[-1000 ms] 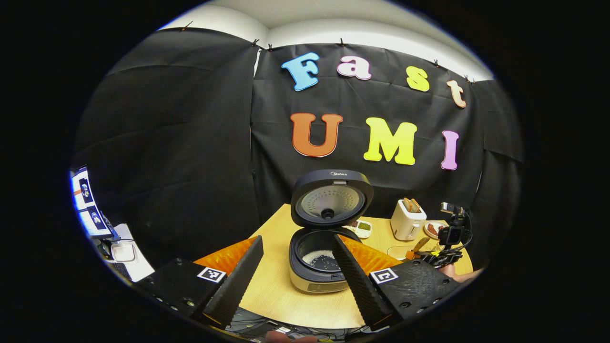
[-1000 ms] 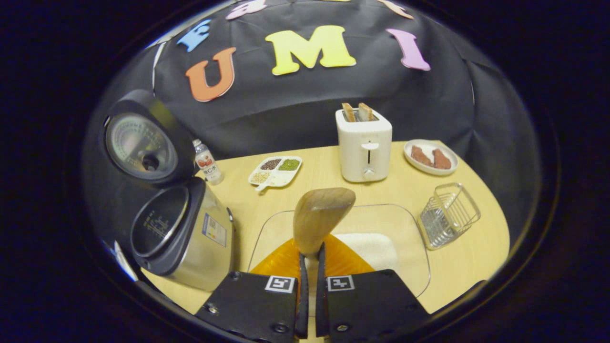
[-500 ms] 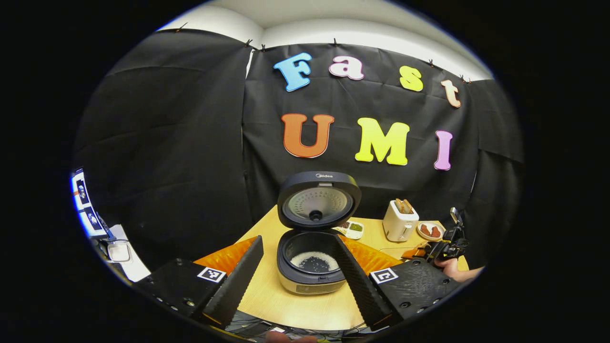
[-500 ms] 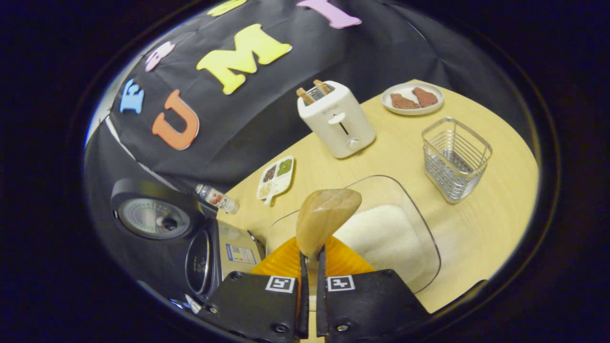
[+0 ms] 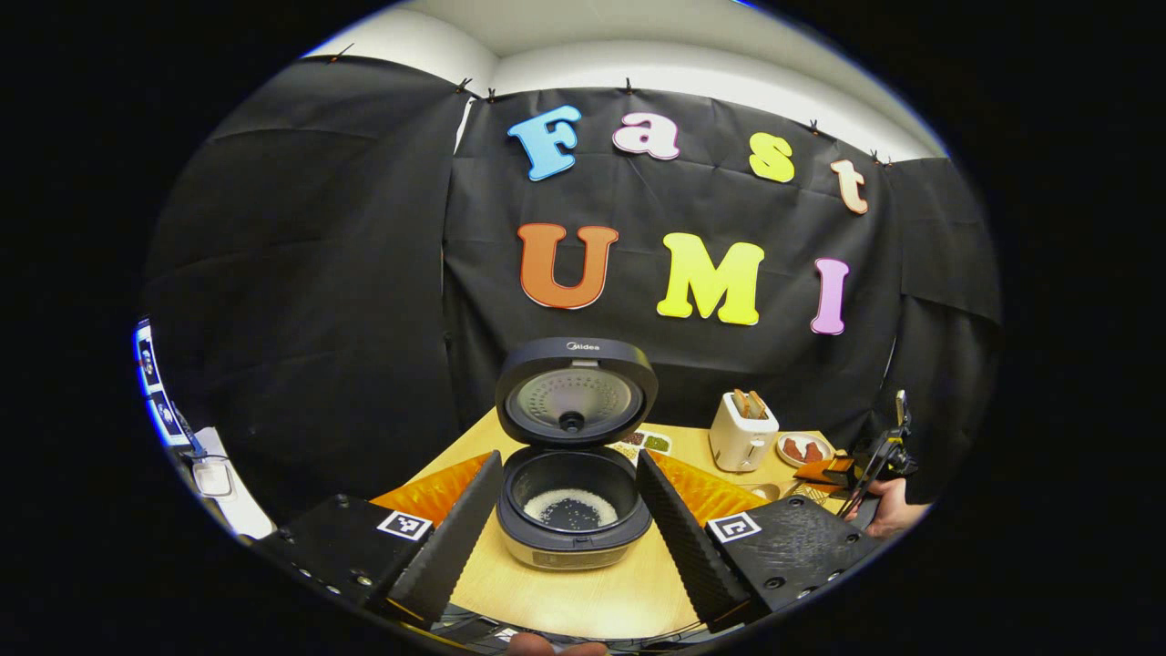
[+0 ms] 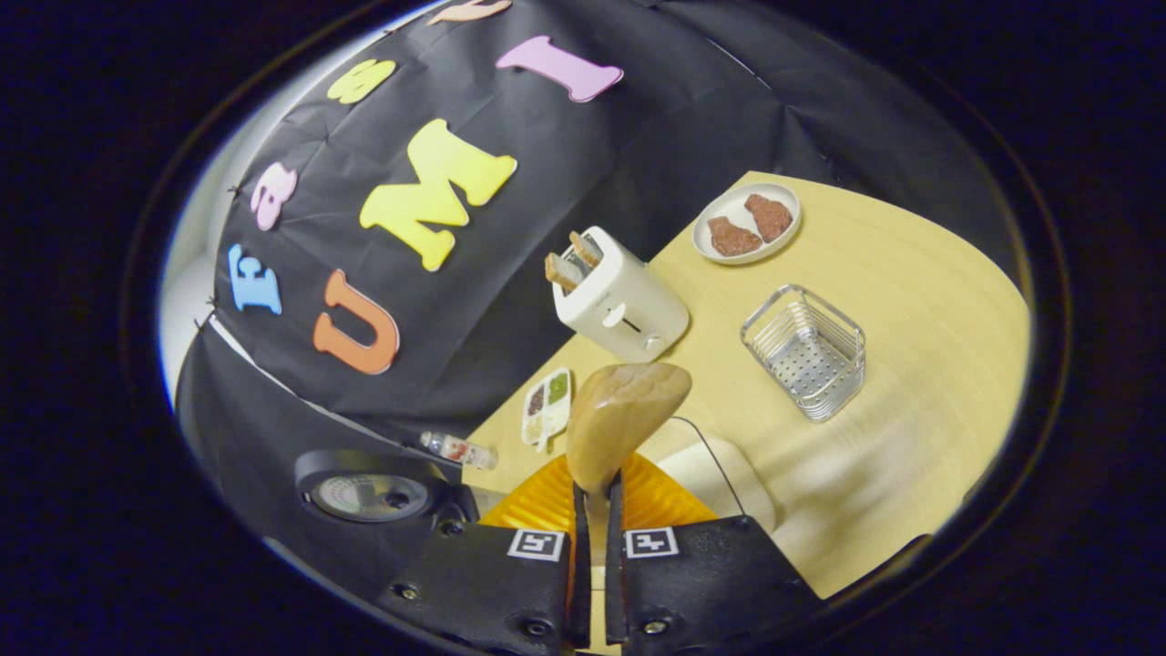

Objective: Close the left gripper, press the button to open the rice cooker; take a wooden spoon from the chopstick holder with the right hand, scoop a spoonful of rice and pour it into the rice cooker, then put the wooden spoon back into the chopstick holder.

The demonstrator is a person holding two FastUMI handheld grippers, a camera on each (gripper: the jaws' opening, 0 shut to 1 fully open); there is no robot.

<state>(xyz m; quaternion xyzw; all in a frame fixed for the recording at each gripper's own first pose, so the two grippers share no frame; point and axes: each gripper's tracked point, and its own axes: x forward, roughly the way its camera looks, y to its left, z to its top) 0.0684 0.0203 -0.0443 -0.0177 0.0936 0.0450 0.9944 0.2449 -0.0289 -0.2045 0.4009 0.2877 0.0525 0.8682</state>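
Right gripper point(image 6: 592, 547) clamps the pale wooden spoon point(image 6: 624, 415) at frame centre; left gripper point(image 5: 569, 528) gapes wide around the open black rice cooker point(image 5: 574, 497).

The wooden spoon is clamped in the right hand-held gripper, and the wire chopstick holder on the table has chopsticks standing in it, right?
Not quite. The wooden spoon is indeed clamped in the right hand-held gripper, but the right gripper view shows the wire chopstick holder on the table with nothing in it: its perforated bottom is bare.
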